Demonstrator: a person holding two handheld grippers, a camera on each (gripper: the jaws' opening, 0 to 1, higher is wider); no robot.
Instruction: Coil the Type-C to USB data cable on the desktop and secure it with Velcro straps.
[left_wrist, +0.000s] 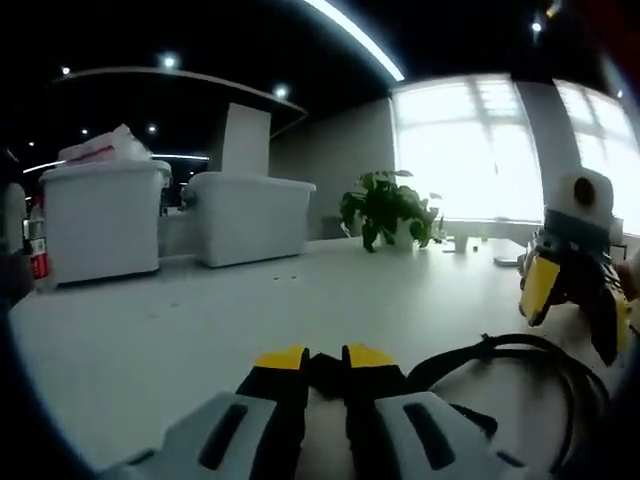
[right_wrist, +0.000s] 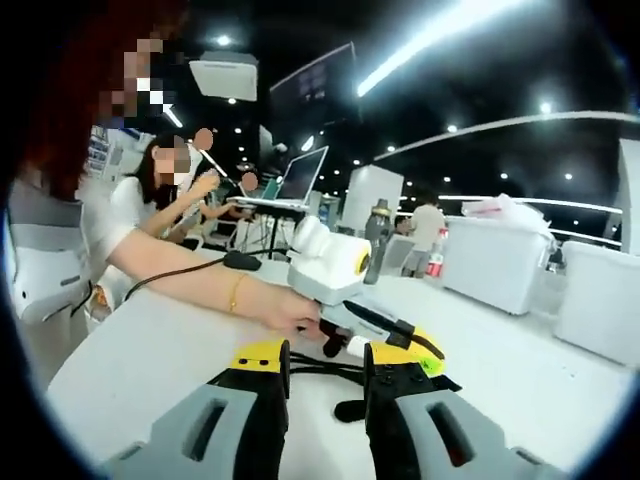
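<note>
The black data cable (left_wrist: 530, 370) lay coiled on the white desktop (left_wrist: 200, 330), just beside the left gripper (left_wrist: 326, 357), whose jaws clenched it; the right gripper (right_wrist: 325, 356) stood released above it.

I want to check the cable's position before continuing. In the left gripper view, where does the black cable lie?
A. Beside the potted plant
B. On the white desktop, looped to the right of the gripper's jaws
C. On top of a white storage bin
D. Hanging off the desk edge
B: the black cable curves in loops on the white desktop, right of the left gripper.
</note>
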